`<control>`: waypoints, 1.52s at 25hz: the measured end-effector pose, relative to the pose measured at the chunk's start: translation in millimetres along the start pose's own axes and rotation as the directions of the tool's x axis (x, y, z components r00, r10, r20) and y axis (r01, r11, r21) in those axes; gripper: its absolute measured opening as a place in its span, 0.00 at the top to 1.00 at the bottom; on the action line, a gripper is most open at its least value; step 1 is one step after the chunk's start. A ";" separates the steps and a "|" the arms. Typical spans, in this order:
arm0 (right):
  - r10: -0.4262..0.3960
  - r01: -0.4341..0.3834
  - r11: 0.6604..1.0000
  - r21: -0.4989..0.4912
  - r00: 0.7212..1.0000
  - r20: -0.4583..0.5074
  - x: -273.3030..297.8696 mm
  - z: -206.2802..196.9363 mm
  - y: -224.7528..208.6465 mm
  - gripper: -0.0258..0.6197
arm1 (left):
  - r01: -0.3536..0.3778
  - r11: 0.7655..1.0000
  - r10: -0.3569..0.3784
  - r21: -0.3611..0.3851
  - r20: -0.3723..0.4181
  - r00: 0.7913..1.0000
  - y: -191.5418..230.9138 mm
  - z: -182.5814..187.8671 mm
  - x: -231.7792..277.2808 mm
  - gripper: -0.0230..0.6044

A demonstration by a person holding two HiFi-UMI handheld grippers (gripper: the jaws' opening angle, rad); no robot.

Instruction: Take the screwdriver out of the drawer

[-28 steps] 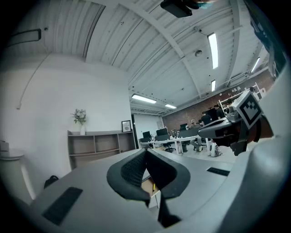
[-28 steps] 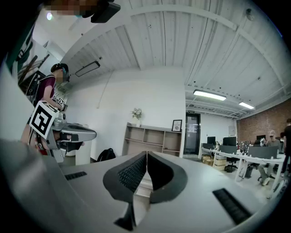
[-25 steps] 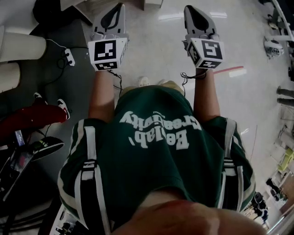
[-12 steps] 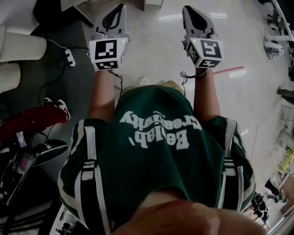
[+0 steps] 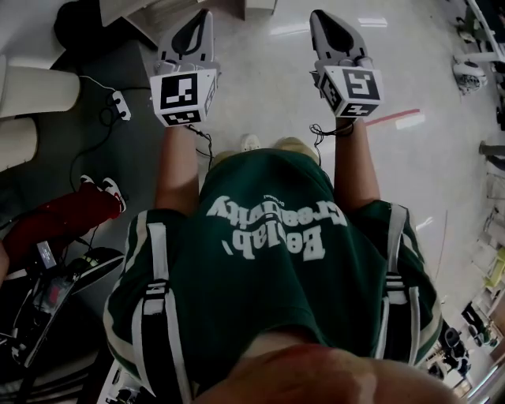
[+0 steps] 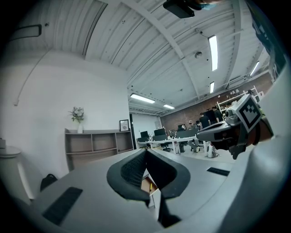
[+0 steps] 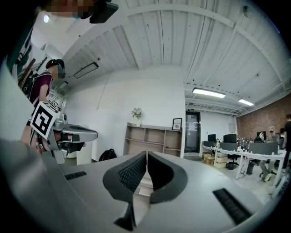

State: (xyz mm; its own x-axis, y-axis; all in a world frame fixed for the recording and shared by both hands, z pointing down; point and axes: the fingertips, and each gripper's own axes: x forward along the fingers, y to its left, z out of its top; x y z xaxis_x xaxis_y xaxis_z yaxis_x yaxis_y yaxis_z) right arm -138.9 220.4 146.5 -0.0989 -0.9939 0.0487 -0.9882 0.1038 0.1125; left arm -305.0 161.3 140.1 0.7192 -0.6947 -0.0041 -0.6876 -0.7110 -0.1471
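No drawer or screwdriver is clearly in view. In the head view both grippers are held out level over the floor, ahead of the person's green shirt (image 5: pixel 268 260). The left gripper (image 5: pixel 207 13) and the right gripper (image 5: pixel 315 14) each have their jaws closed tip to tip, with nothing between them. In the left gripper view the left gripper (image 6: pixel 146 152) is shut. Through the gap below the pads I see a small brown shape with a yellow streak (image 6: pixel 149 185), too small to identify. In the right gripper view the right gripper (image 7: pixel 147 154) is shut and holds nothing.
An open wooden shelf unit (image 7: pixel 152 139) with a vase on top stands against the white wall. Desks with seated people (image 6: pixel 182 136) fill the far room. A black bag (image 7: pixel 108 154) sits on the floor. Cables and a power strip (image 5: pixel 118 99) and a red object (image 5: pixel 67 215) lie at the left.
Both grippers stay shut and in nearly the same place. The head view has drifted slightly, so the things on the floor at the left sit a little lower in the picture.
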 end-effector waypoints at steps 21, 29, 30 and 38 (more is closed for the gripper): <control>-0.027 0.028 0.999 0.021 1.000 -0.014 34.1 -1.5 -51.3 0.90 | 0.039 0.999 -0.039 0.004 -0.009 0.999 -2.4 5.0 67.6 0.93; -0.005 0.005 0.999 0.037 1.000 0.005 85.4 -9.2 -101.2 0.90 | 0.035 0.999 -0.034 0.036 -0.013 0.999 -2.5 5.0 136.0 0.93; 0.000 -0.001 0.999 0.036 1.000 0.005 96.3 -8.8 -110.6 0.90 | 0.030 0.999 -0.030 0.039 -0.012 0.999 -0.1 5.9 149.7 0.93; 0.046 -0.046 0.999 0.009 0.999 0.014 196.8 -4.8 -195.1 0.90 | 0.004 0.999 -0.004 0.040 -0.001 1.000 18.7 12.1 279.4 0.93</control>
State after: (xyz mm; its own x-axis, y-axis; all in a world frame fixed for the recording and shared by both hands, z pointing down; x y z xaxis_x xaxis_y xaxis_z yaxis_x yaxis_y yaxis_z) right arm 35.0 4.8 139.0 -0.1455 -0.9886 0.0401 -0.9836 0.1488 0.1016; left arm -115.7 -44.8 124.3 0.7220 -0.6919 -0.0029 -0.6801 -0.7089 -0.1869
